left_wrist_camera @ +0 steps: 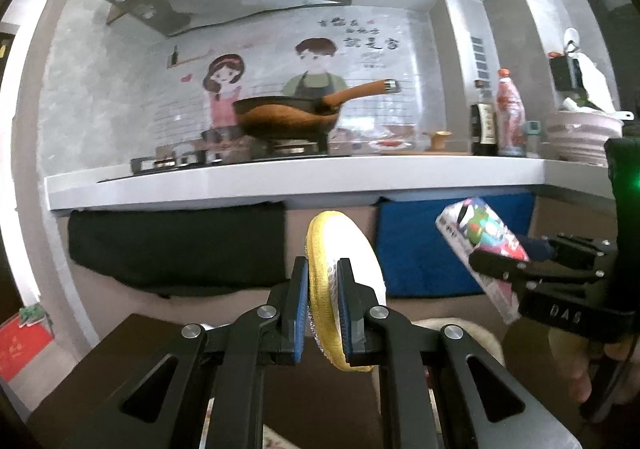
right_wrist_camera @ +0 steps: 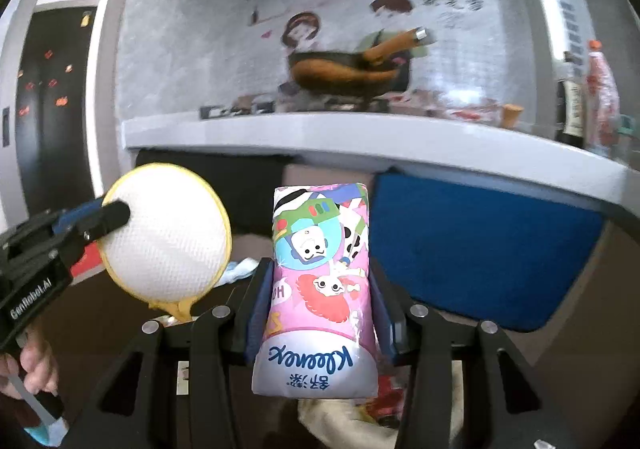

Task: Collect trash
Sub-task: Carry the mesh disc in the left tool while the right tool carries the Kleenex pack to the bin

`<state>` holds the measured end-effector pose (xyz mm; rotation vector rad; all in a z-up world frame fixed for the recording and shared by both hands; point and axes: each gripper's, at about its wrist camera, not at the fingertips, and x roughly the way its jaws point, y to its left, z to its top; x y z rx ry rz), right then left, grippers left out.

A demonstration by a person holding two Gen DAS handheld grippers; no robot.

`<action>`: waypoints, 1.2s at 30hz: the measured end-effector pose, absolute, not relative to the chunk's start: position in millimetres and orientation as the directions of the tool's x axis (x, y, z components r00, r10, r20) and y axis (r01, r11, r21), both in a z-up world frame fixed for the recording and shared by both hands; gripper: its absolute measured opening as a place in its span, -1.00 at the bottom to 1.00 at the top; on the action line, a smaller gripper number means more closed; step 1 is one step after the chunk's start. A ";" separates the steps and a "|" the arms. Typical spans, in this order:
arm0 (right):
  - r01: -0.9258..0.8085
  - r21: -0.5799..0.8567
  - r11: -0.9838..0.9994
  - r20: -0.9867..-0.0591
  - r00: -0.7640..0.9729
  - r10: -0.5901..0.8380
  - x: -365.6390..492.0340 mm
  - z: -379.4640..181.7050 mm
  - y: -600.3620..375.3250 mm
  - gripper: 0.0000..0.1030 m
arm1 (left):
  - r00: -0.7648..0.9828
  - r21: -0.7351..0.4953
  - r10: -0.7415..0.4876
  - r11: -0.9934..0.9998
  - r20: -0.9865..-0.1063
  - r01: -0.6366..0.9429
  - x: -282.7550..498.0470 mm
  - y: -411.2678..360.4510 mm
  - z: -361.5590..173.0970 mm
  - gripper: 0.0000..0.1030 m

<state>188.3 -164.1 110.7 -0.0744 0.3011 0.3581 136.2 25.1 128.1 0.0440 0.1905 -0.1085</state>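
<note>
My left gripper (left_wrist_camera: 323, 289) is shut on a round scrub pad (left_wrist_camera: 340, 249), white with a yellow rim, held edge-on below the counter front. It also shows in the right wrist view (right_wrist_camera: 172, 233) at the left, flat side on. My right gripper (right_wrist_camera: 320, 297) is shut on a pink Kleenex tissue pack (right_wrist_camera: 320, 281) with cartoon print, held upright. The pack also shows in the left wrist view (left_wrist_camera: 480, 241) at the right, with the right gripper (left_wrist_camera: 504, 261) around it. Both are held in the air, side by side.
A white kitchen counter (left_wrist_camera: 280, 177) runs across ahead, with a wok (left_wrist_camera: 288, 117) on the stove, bottles (left_wrist_camera: 510, 113) and a bowl (left_wrist_camera: 580, 133) at the right. A black cloth (left_wrist_camera: 176, 245) and a blue towel (left_wrist_camera: 420, 249) hang on the counter front. Soft clutter (right_wrist_camera: 344, 417) lies below.
</note>
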 end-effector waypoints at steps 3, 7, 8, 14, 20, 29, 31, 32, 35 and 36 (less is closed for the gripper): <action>-0.315 -0.016 0.949 -0.285 0.911 0.298 183.1 118.0 -188.9 -0.17 | 0.970 0.027 -0.137 0.989 -0.201 0.146 138.5 4.6 129.3 -0.72; -0.274 -0.013 0.962 -0.277 0.925 0.260 177.9 120.1 -216.8 -0.16 | 0.960 0.030 -0.180 0.981 -0.214 0.191 145.0 -23.2 126.9 -0.72; -0.267 -0.013 0.964 -0.278 0.927 0.253 179.0 119.5 -220.2 -0.16 | 0.957 0.029 -0.190 0.979 -0.220 0.201 147.1 -29.3 125.6 -0.72; -0.224 0.026 0.974 -0.293 0.930 0.222 186.9 110.6 -248.2 -0.16 | 0.928 -0.005 -0.250 0.966 -0.277 0.258 168.2 -53.4 107.5 -0.72; -0.206 0.055 0.977 -0.334 0.919 0.212 202.8 84.9 -261.3 -0.16 | 0.901 -0.034 -0.276 0.959 -0.333 0.282 198.2 -69.9 80.9 -0.72; -0.203 0.108 0.973 -0.438 0.869 0.230 243.8 36.3 -265.6 -0.16 | 0.838 -0.105 -0.321 0.946 -0.441 0.307 247.2 -72.1 33.6 -0.72; -0.198 0.121 0.973 -0.458 0.858 0.232 253.9 27.6 -266.8 -0.16 | 0.823 -0.126 -0.331 0.943 -0.461 0.308 256.9 -71.6 25.3 -0.72; -0.197 0.126 0.972 -0.465 0.854 0.233 257.3 24.4 -266.8 -0.16 | 0.816 -0.136 -0.335 0.941 -0.471 0.309 261.7 -71.7 21.6 -0.72; -0.193 0.133 0.972 -0.485 0.843 0.233 268.2 15.8 -265.3 -0.16 | 0.788 -0.167 -0.358 0.934 -0.501 0.317 274.2 -73.0 11.6 -0.72; -0.190 0.133 0.973 -0.491 0.840 0.231 271.9 13.4 -264.8 -0.16 | 0.782 -0.174 -0.361 0.932 -0.507 0.318 277.8 -73.4 9.1 -0.72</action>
